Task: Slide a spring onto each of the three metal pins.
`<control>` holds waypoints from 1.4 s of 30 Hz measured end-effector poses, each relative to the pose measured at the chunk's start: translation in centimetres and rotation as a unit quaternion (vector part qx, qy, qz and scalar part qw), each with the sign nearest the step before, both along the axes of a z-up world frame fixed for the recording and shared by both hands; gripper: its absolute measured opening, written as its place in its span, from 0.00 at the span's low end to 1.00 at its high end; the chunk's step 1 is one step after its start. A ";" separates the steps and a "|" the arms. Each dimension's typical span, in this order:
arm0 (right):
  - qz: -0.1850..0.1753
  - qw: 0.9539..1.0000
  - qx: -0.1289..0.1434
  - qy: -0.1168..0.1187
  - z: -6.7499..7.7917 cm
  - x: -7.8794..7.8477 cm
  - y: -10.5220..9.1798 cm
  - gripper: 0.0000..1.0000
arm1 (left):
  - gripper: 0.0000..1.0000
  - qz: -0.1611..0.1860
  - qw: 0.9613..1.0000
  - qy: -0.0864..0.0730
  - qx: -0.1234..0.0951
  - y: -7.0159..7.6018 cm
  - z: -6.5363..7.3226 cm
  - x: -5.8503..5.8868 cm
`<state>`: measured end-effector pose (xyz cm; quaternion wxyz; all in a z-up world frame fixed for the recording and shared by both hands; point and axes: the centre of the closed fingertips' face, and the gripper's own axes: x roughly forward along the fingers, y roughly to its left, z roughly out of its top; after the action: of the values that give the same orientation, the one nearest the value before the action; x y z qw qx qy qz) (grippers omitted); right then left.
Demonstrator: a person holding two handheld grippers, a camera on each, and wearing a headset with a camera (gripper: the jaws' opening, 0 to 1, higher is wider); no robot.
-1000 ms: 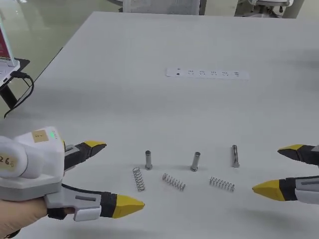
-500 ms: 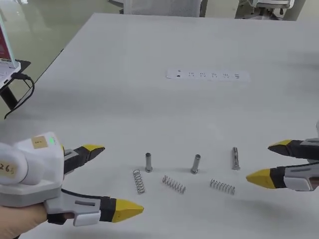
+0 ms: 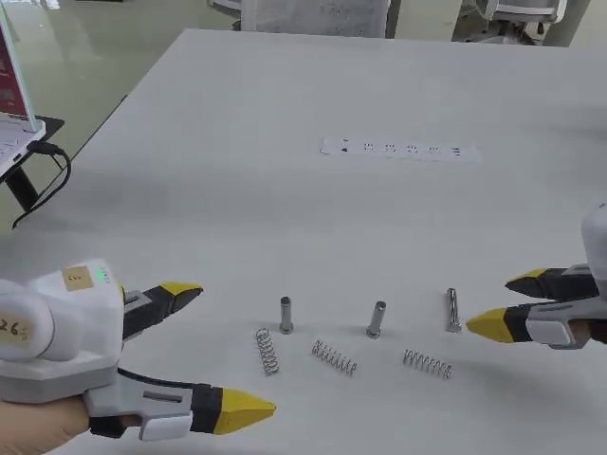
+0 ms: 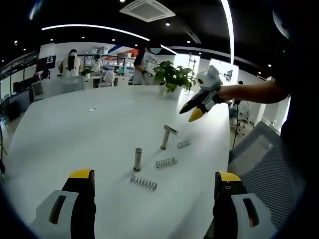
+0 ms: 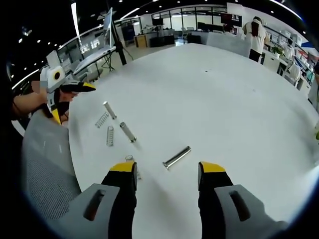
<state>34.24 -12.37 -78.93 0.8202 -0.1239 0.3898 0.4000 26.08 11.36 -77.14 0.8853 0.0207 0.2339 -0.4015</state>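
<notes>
Since a second ago the right tongs (image 3: 491, 303) have slid leftward and narrowed, their tips now just beside the rightmost pin (image 3: 452, 310), gripping nothing. At lower left the left tongs (image 3: 236, 348) gape wide and empty. Three pins (image 3: 377, 319) sit in a row at lower centre of the desk (image 3: 285, 190), with three springs (image 3: 334, 357) lying just below them.

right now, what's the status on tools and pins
Left tool, right tool both open, empty; right one beside the end pin. Three pins bare, springs loose on table. Power strip well behind.
</notes>
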 end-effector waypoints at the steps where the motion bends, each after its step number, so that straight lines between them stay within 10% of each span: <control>1: 0.000 1.000 -0.004 0.003 -0.2 0.1 0.2 0.47 | 0.97 0.000 1.000 0.000 0.001 0.1 0.0 0.0; 18: -0.041 0.997 -0.015 0.057 -2.0 2.0 1.1 0.30 | 0.97 0.004 1.000 0.000 0.002 0.7 -0.2 0.0; 42: -0.138 0.981 -0.022 0.132 -5.0 3.8 1.5 0.20 | 0.96 0.007 1.000 0.004 0.000 1.0 -0.4 -0.1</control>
<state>38.05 -10.90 -83.89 0.8060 -0.0327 0.5166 0.2870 25.97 12.33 -77.52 0.8871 0.0175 0.2380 -0.3950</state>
